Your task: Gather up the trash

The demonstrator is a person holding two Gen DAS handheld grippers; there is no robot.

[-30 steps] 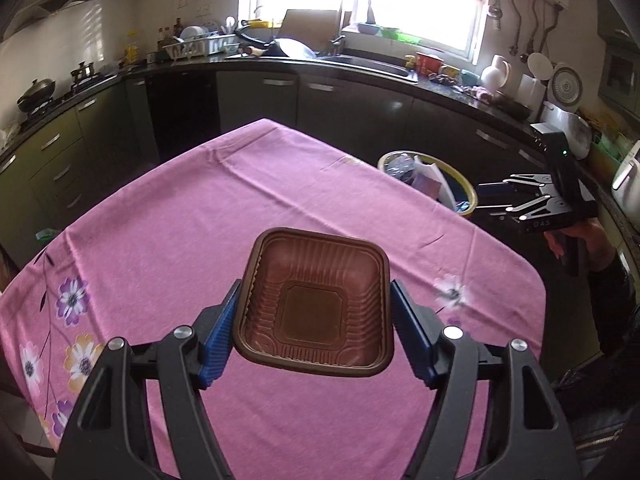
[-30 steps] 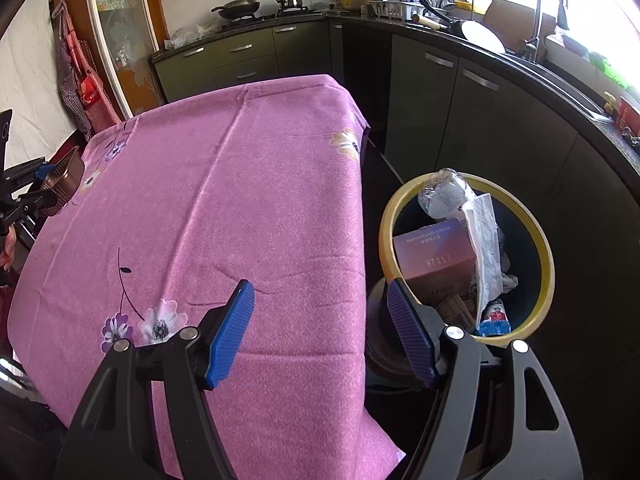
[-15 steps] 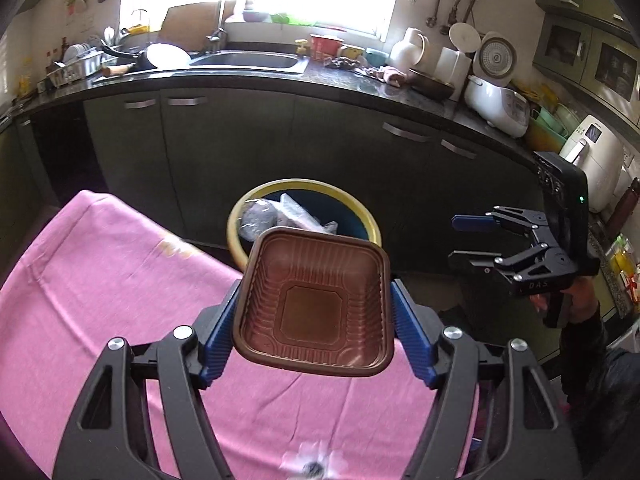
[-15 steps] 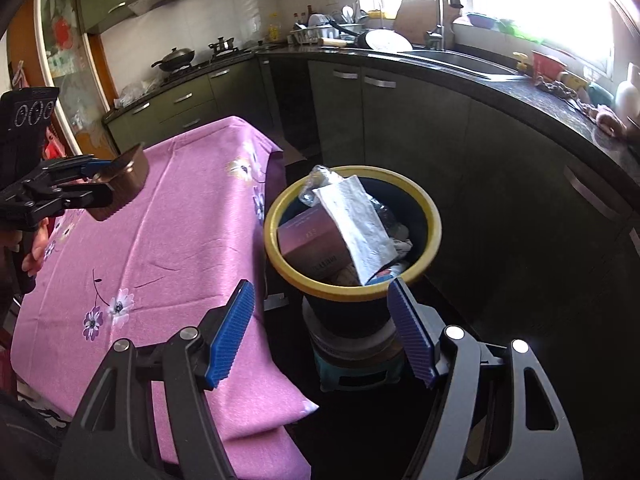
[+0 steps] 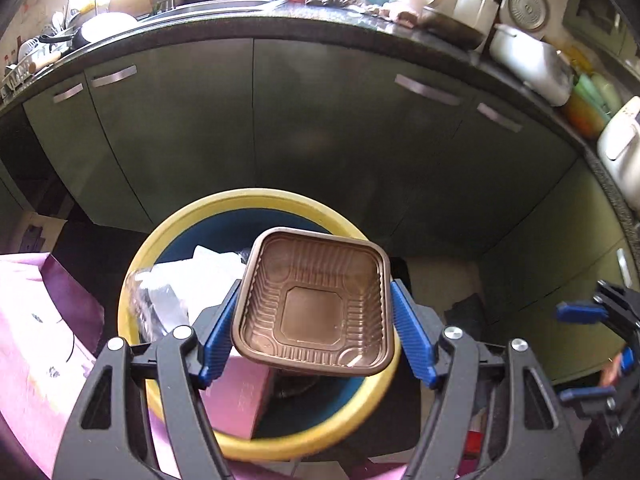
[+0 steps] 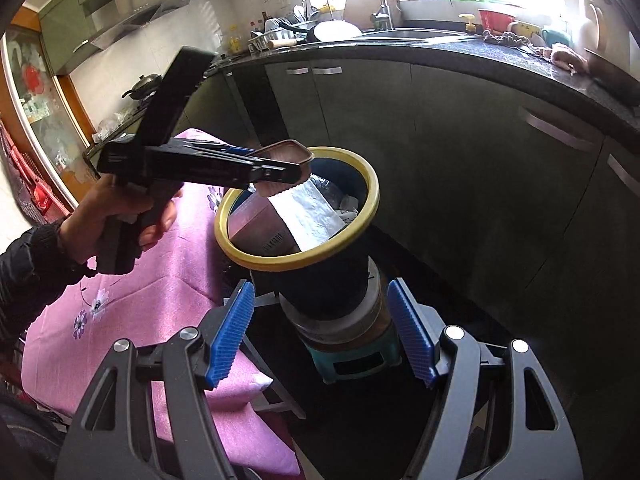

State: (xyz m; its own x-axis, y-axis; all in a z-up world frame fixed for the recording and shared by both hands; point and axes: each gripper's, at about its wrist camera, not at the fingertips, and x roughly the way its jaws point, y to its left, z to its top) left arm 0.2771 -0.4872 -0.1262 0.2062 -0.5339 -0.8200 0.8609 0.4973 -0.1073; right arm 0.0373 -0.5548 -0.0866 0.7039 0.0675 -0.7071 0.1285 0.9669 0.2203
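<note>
My left gripper [image 5: 316,332] is shut on a brown square plastic tray [image 5: 314,300], its blue pads pressed to the tray's two sides. It holds the tray right above the yellow-rimmed trash bin [image 5: 172,240], which holds a pink box [image 5: 240,396], foil and paper. In the right wrist view the left gripper [image 6: 292,170] reaches over the bin [image 6: 372,196] with the tray [image 6: 286,152] in its jaws. My right gripper [image 6: 320,332] hangs open and empty, low in front of the bin's base.
The pink flowered tablecloth [image 6: 152,264] covers the table left of the bin. Dark green cabinets [image 5: 320,128] and a crowded counter [image 6: 500,52] curve behind it. The bin stands on a teal stool [image 6: 356,360]. A hand [image 6: 120,220] in a dark sleeve holds the left gripper.
The left gripper carried the tray off the table and over the bin. The right gripper swung from the table edge to face the bin from lower down.
</note>
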